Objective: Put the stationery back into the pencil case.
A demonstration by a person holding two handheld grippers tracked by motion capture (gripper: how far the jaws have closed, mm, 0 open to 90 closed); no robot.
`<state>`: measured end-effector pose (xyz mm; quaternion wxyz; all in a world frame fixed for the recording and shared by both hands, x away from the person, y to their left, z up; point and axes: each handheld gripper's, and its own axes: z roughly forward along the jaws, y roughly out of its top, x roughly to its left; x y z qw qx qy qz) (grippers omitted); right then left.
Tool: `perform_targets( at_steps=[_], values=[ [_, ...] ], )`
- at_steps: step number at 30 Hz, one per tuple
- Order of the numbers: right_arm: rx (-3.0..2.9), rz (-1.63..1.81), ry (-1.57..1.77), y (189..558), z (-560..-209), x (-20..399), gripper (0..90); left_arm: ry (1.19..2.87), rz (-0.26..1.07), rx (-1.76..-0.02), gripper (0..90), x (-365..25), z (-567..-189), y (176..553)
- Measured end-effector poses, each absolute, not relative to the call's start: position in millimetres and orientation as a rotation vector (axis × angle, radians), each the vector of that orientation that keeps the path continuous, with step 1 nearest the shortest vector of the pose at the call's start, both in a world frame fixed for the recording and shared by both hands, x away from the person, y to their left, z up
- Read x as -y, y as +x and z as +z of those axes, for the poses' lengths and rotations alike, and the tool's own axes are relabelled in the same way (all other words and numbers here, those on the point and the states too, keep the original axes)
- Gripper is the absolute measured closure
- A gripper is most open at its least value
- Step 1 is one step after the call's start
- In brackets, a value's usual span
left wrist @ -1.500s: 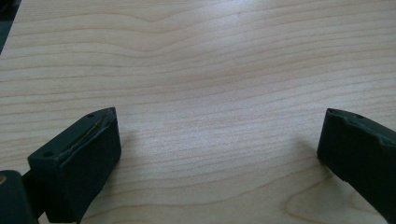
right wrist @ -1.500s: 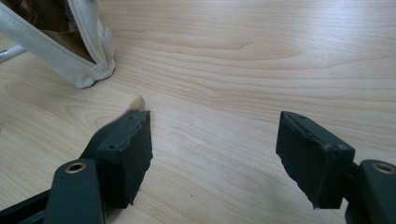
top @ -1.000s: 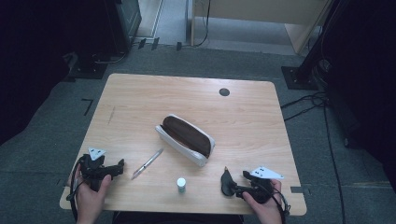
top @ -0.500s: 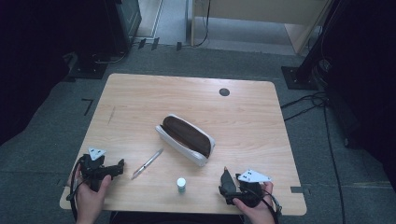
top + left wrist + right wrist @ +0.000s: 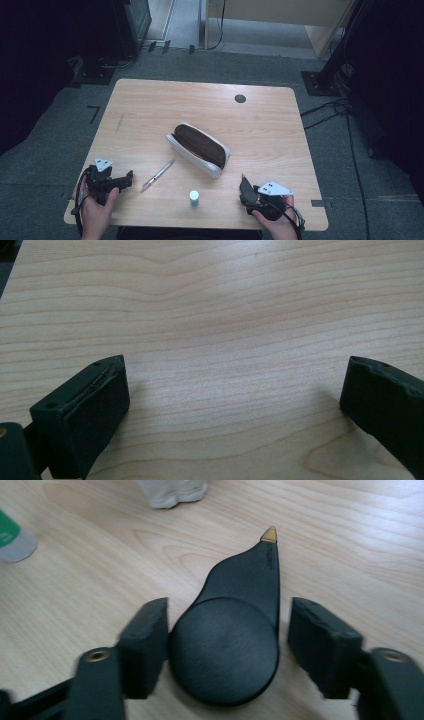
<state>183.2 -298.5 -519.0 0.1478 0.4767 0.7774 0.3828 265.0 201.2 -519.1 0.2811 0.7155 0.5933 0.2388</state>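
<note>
The right tongs sat low on the wooden surface with a black teardrop-shaped thing between the jaws. It had a round flat body and a small yellow tip that pointed away from the tongs. The jaws had just been closing in. The left jaw looked as if it touched the round part, while a gap showed at the right jaw, so the thing was not squeezed yet. It lay flat, likely so the jaws could come in from both sides of the round part.

The left tongs rested wide open with only bare wood between the jaws. They stayed off at the other bottom corner, in the hand, out of the way.

Ahead of the right tongs and to their left stood a small white bottle with a green label. Farther ahead lay an open white pouch with a brown inside. A pen lay between the pouch and the left tongs. None of these sat close enough to block the right tongs.
</note>
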Motion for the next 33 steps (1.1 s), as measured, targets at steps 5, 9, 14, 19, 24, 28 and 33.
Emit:
perform_targets(
  at_steps=[5,9,14,19,24,28,33],
  values=[
    [-2.168,1.070,1.410,188,-520,307,40.6,1.917,0.640,-1.590,0.0,-201,-519,265],
    [-2.125,1.064,1.434,191,-521,311,38.2,1.918,0.640,-1.590,0.0,-201,-519,265],
    [-2.101,1.008,1.446,189,-522,313,26.3,1.917,0.640,-1.590,0.0,-201,-519,265],
    [-2.100,0.987,1.412,187,-523,314,37.8,1.919,0.640,-1.590,0.0,-201,-519,265],
    [-2.106,1.006,1.408,187,-522,315,41.2,1.917,0.640,-1.590,0.0,-201,-519,265],
    [-2.094,1.035,1.426,188,-521,316,41.3,1.917,0.640,-1.590,0.0,-201,-519,265],
    [-2.078,1.057,1.417,189,-517,314,41.3,1.917,0.640,-1.590,0.0,-201,-519,265]
  ],
)
